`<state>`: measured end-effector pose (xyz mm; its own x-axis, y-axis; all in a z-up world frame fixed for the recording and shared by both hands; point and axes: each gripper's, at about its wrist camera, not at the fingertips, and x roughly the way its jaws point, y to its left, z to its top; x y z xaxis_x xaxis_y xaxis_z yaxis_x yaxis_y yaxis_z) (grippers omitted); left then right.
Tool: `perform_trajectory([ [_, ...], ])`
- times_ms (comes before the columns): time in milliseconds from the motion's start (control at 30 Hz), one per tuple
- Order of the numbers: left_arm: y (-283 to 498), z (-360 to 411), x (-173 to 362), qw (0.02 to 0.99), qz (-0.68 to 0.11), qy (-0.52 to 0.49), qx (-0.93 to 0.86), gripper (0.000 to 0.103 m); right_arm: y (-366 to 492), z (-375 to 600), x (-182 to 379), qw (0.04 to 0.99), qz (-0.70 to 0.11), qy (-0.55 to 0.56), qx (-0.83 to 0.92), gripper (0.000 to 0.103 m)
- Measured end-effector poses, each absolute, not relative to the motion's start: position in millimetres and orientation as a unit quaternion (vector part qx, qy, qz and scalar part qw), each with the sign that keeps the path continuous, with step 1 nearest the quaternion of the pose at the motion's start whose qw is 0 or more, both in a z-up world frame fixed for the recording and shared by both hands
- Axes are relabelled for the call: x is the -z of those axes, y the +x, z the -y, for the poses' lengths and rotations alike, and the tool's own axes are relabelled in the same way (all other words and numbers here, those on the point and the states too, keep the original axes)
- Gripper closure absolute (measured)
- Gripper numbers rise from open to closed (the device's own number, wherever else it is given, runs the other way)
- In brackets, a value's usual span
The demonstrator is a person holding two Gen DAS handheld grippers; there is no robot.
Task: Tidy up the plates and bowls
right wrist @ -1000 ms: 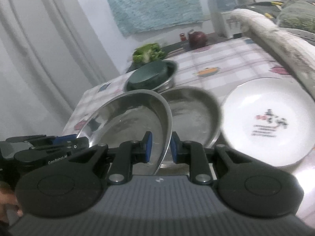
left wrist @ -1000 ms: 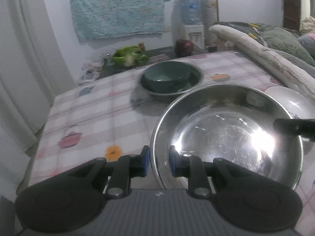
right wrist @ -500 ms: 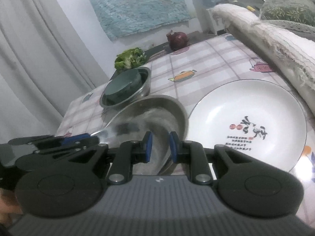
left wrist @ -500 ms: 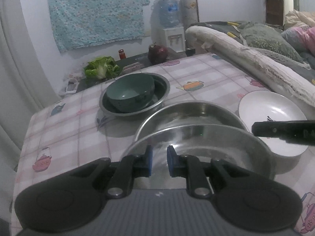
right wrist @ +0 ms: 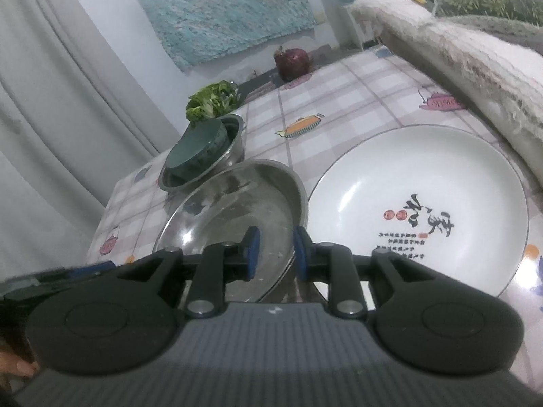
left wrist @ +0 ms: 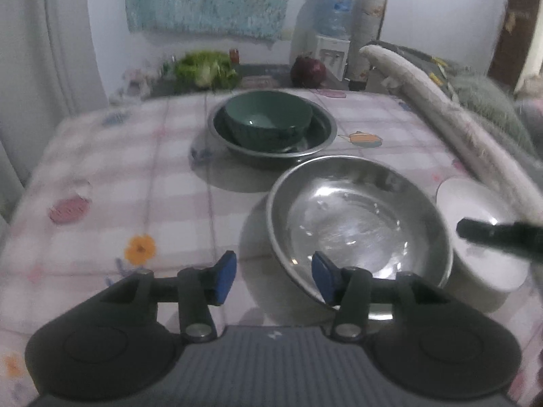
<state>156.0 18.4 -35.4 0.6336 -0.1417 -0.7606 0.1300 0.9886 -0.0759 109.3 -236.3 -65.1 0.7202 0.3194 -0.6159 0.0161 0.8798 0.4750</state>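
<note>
A wide steel plate (left wrist: pixel 359 227) lies stacked on another steel plate on the checked tablecloth; it also shows in the right wrist view (right wrist: pixel 237 210). My left gripper (left wrist: pixel 273 276) is open, its jaws straddling the plate's near-left rim without touching. My right gripper (right wrist: pixel 274 254) is open over the plate's near-right rim. A white printed plate (right wrist: pixel 417 203) lies to the right, also in the left wrist view (left wrist: pixel 482 237). A green bowl (left wrist: pixel 268 117) sits in a steel bowl (left wrist: pixel 325 129) farther back.
A rolled blanket (right wrist: pixel 468 61) borders the table's right side. Lettuce (left wrist: pixel 207 66) and a red onion (left wrist: pixel 307 71) lie beyond the far edge, near a water dispenser (left wrist: pixel 331 27). A curtain (right wrist: pixel 51 101) hangs at the left.
Both grippers let go of the steel plate and opened. The plate, held tilted above the other steel plate before, now lies flat on it.
</note>
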Motion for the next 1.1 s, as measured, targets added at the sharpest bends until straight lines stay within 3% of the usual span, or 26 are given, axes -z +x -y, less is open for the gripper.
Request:
perform_trajectory([
  [200, 186, -22, 59, 0.892, -0.446, -0.040, 0.067, 0.058, 130, 234, 73, 0.899, -0.375, 0.217, -0.068, 0.075],
  [300, 195, -23, 69, 0.887, -0.455, -0.042, 0.060, 0.073, 137, 229, 77, 0.899, -0.383, 0.203, -0.067, 0.075],
  [467, 198, -21, 75, 0.886, -0.456, -0.049, 0.073, 0.090, 141, 221, 80, 0.899, -0.390, 0.186, -0.071, 0.076],
  [1100, 155, -66, 70, 0.886, -0.457, -0.056, 0.049, 0.089, 119, 174, 74, 0.895, -0.406, 0.140, -0.123, 0.077],
])
